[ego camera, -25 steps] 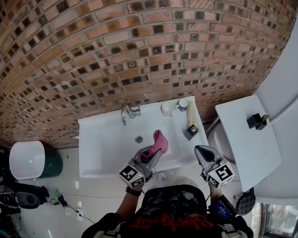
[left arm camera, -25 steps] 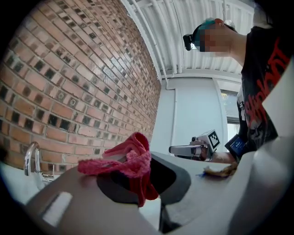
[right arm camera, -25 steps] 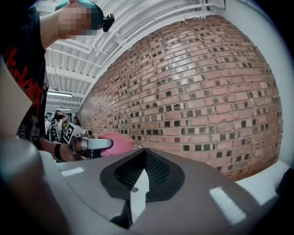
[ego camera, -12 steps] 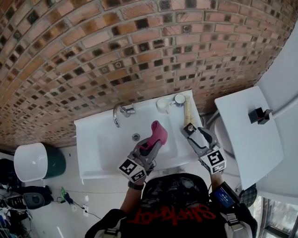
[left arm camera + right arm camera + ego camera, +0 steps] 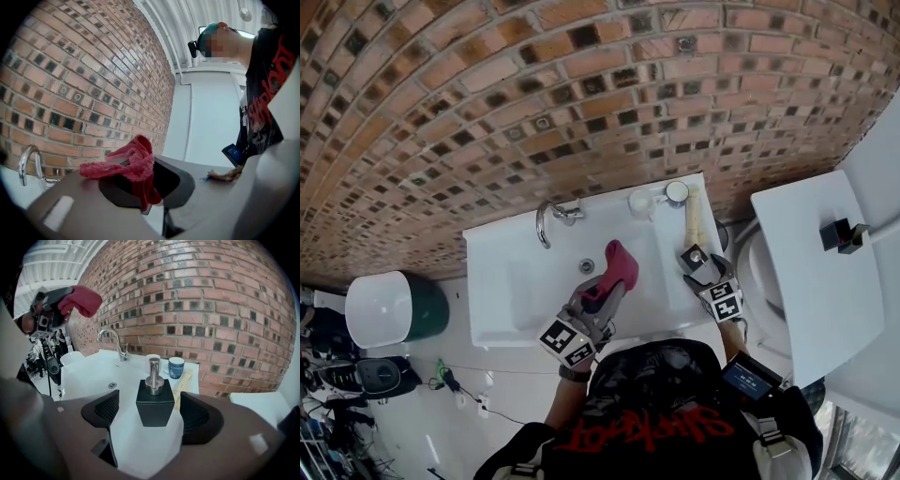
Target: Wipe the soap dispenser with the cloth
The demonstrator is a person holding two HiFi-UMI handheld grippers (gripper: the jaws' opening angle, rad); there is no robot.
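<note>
Black and square-bodied, the soap dispenser [image 5: 155, 404] is standing upright on the right-hand ledge of the white sink [image 5: 516, 272]. It is sitting at the near end of a tan strip [image 5: 692, 217] that is lying along that ledge, and its chrome pump is rising straight from the top.

The right gripper [image 5: 699, 268] is tilting down toward the ledge. Its jaws have just been opening and are now standing wide apart, one on each side of the dispenser body. A gap is showing on both sides, so the pads are not pressing on it and the tool is gripping nothing.

The left gripper [image 5: 145, 183] is clamping the pinkish-red cloth [image 5: 134, 161]. The fabric is bunching over the jaw tips and one fold is hanging down between them. This gripper is holding the cloth over the basin, just right of the drain [image 5: 587, 266] and apart from the dispenser.

At the back of the ledge, a white cup [image 5: 639, 200] and a blue mug [image 5: 176, 367] are standing side by side against the brick wall [image 5: 581, 94]. A chrome tap [image 5: 546, 221] is arching over the rear edge of the basin, left of the cup.
</note>
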